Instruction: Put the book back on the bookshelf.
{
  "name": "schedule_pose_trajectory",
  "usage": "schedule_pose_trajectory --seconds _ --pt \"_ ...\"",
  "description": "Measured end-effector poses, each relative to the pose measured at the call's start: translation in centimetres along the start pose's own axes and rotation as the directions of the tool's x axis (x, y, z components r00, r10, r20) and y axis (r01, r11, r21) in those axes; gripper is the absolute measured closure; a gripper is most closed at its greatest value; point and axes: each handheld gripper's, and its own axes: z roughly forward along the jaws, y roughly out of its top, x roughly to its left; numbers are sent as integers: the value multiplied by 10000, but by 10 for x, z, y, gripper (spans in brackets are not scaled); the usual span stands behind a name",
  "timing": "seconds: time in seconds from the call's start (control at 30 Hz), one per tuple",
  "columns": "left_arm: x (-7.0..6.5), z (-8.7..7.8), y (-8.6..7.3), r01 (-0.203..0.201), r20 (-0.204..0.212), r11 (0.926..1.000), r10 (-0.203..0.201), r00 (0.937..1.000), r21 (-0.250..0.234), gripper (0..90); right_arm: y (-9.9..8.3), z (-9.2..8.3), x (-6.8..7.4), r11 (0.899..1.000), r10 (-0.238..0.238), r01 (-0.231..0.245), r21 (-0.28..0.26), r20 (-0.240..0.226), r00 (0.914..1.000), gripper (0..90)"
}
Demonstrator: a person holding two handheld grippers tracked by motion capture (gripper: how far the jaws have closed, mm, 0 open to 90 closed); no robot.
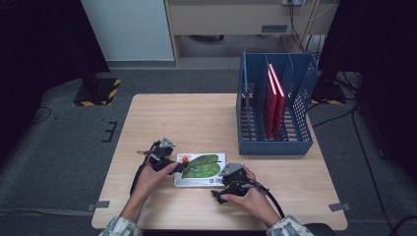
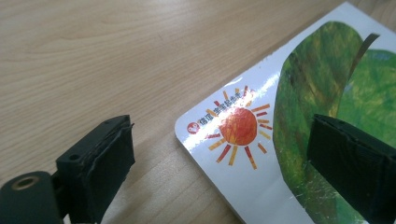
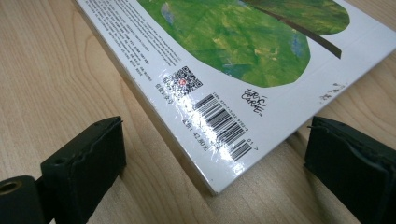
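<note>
Your left gripper sits closest to its camera, jaws spread wide with nothing pinched: one pad hangs over bare wood, the other over the book, above the green leaf on its cover. The far pad runs off the frame's right edge, so you cannot tell whether it touches the cover. The book's rounded corner, printed with a red-and-orange sun, lies between the jaws.

Your right gripper is also wide open and holds nothing. The book's barcode corner points in between its jaws, clear of both pads. The small print beside the barcode is too fine to read.

In the high view, your left gripper is at the book's left end and your right gripper at its near right corner; your hands hide the jaws there. The book lies flat near the front of the table. Well apart, at the right rear, stands a blue rack with red books upright in it, partly screened by its mesh.
</note>
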Motion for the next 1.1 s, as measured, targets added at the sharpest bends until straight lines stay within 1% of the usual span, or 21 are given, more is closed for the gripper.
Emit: schedule_pose_trajectory --seconds 0.03,0.07,0.13,0.17,0.23,0.3,0.37,0.4,0.47,0.53,0.63,0.67,0.73,0.87,1.0,1.1 --pt "0 2 0 -50 40 10000 49 10000 73 85 0 0 0 10000 32 -32 -15 28 10000 53" --pt "0 3 -1 -12 78 9999 11 10000 121 89 0 0 1 10000 80 -80 -23 42 10000 52" --pt "1 5 -1 94 188 9999 -96 9998 135 129 0 1 1 9999 96 -96 -30 53 9999 52" --pt "1 5 -1 94 188 9999 -96 9998 135 142 0 1 1 9999 100 -100 -35 59 9999 52" --pt "1 7 0 150 366 9998 -153 9992 99 183 0 0 1 10000 93 -92 -13 40 9999 50" --pt "0 8 0 330 533 9994 -332 9980 49 196 1 1 2 9999 130 -130 12 86 9999 41" --pt "-1 8 0 370 568 9993 -371 9977 34 215 1 2 3 9998 205 -205 50 72 9998 32" --pt "-2 8 0 383 537 9993 -383 9978 10 229 2 2 3 9998 212 -212 37 149 9997 27" --pt "-2 8 -1 402 508 9992 -399 9979 -37 227 2 3 5 9993 376 -377 42 202 9991 15" --pt "-3 8 -2 501 456 9986 -493 9977 -174 230 3 5 6 9993 379 -381 53 266 9989 4" --pt "-3 8 -2 512 425 9986 -505 9978 -154 240 3 5 7 9989 471 -473 37 367 9982 3" --pt "-3 7 -1 624 359 9979 -616 9975 -197 265 4 6 8 9987 517 -517 8 431 9977 3" --pt "-3 6 0 712 220 9971 -706 9973 -271 304 4 6 8 9988 492 -493 1 455 9978 3" --pt "-3 6 1 695 126 9973 -692 9975 -234 319 6 7 10 9970 767 -772 42 688 9947 2" --pt "-5 4 3 660 -12 9976 -660 9978 -197 330 6 7 10 9970 764 -770 63 705 9946 2" --pt "-5 3 4 717 -31 9972 -718 9974 -221 331 6 8 11 9968 795 -798 6 767 9939 2"
